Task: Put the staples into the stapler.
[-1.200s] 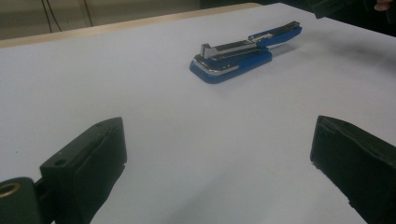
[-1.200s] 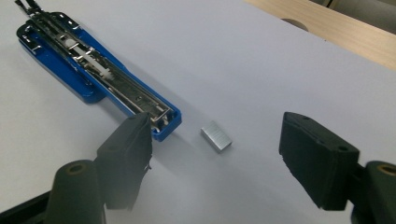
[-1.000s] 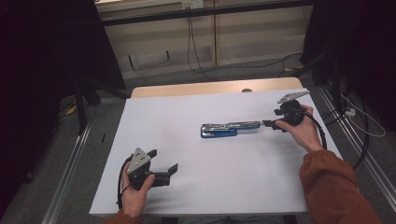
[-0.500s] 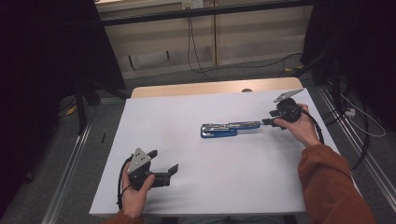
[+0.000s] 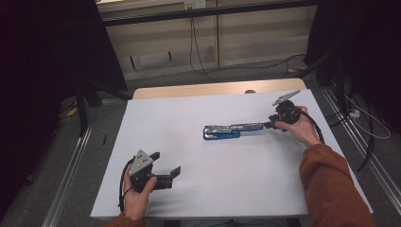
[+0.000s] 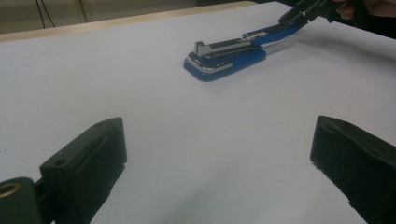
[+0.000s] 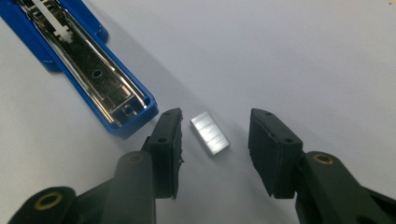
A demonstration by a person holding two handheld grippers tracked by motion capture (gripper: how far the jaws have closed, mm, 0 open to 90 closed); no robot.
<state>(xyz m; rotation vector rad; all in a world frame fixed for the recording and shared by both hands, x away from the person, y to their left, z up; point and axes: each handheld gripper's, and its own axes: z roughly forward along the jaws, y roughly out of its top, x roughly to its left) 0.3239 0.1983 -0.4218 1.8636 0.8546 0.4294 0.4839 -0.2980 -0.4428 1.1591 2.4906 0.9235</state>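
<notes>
Blue stapler (image 5: 228, 131) lies flipped open toward the table's right edge, magazine channel bared for loading. Staple strip (image 7: 210, 132) flat on the table just off its open end. Right gripper (image 7: 212, 140) straddles the strip; fingers (image 7: 167, 140) have just been closing, not yet touching it. Left gripper (image 5: 166, 166) idles wide open and empty near the front-left corner. Nothing obstructs; stapler's end sits close beside one finger.

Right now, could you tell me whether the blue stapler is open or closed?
Open. The stapler lies with its top swung back flat, the metal staple channel bare and facing up. A strip of staples lies on the table beside it.
</notes>
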